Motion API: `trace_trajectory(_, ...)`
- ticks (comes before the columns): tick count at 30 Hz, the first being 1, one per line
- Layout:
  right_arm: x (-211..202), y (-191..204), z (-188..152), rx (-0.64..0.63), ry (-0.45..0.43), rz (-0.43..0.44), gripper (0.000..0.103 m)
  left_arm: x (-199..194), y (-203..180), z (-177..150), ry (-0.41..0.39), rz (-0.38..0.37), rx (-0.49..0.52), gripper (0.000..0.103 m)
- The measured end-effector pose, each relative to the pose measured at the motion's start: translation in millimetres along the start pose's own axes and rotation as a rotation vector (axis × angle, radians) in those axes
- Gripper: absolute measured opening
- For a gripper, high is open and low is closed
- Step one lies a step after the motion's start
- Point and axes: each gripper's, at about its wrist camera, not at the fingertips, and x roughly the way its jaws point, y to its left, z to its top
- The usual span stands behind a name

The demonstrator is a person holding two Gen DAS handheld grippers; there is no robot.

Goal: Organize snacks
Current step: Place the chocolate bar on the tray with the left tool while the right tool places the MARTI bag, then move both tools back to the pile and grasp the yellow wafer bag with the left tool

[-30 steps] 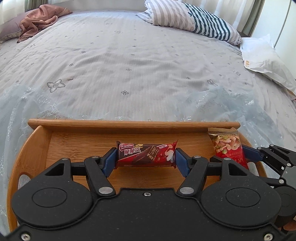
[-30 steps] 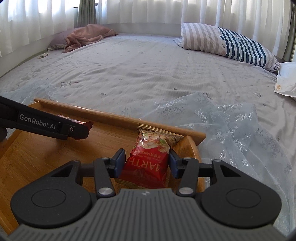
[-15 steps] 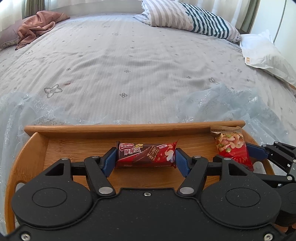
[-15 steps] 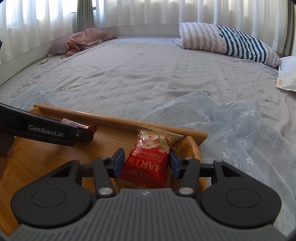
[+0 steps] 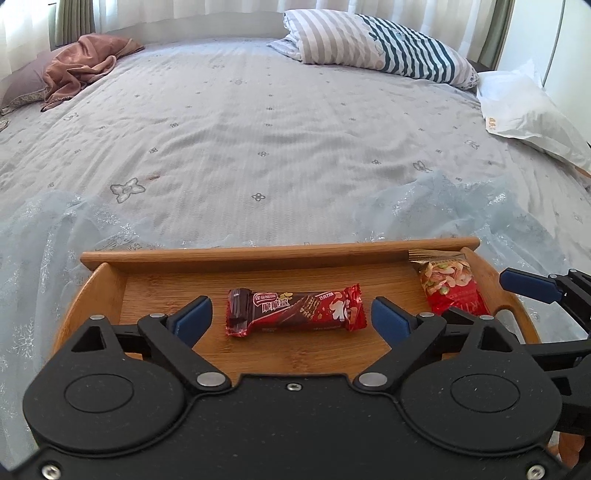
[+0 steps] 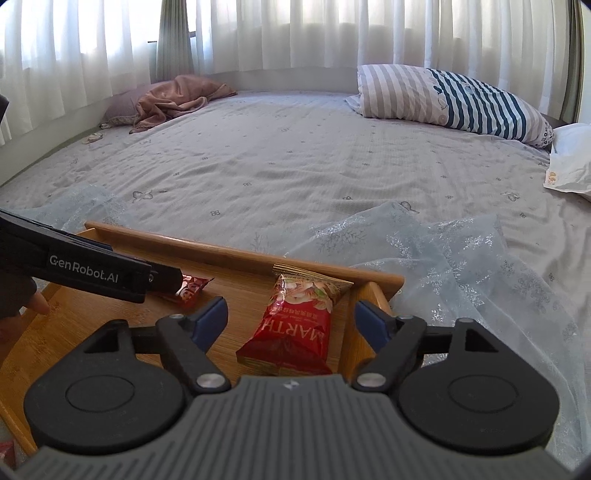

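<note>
The left gripper (image 5: 291, 315) is opening, its blue pads clear of both ends of the chocolate bar (image 5: 295, 309), which lies flat across the middle of the wooden tray (image 5: 277, 254) in the lower half of the frame. The right gripper (image 6: 291, 321) is opening too; the red nut packet (image 6: 291, 325) lies between its pads without touching them, in the tray's right end, its top seam against the far rim and the corner.

Risks from here, as I judge them: the tray sits on soft bedding, so a push on one side as the grippers pull away could tip it and slide the snacks. The right gripper's outer pad stands close to the tray's end wall and could catch it. The two grippers work close together, the left one's finger crossing the left of the right-wrist view, so they could knock each other. The packet's crinkled foil could also snag on a pad.

The tray rests on a sheer pale-blue cloth (image 5: 461, 206) spread over a grey bedspread (image 5: 277, 129) dotted with small flowers. Farther back, a striped pillow (image 5: 376, 44) lies at upper right, a white bag (image 5: 528, 114) at the right edge, a brown blanket (image 5: 85, 62) at upper left, with white curtains (image 6: 295, 33) behind.
</note>
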Motion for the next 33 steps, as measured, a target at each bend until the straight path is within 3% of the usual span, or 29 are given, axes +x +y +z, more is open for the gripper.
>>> trace_trajectory(12,-66.4,19.8,-21.5,-0.032,-0.093,-0.029,0.092,-80.4,9.4,-39.5,-0.082,-0.04,0.04,0.101)
trace_trajectory(24,-118.6,44.9,-63.5,-0.043,-0.164,-0.044,0.096,-150.9,19.1,-104.7,-0.148,-0.093,0.026,0.103)
trace_trajectory(33,-146.4,65.7,-104.4,-0.029,-0.21,-0.079,0.096,-184.9,23.9,-154.7,-0.206,-0.082,0.018,0.103)
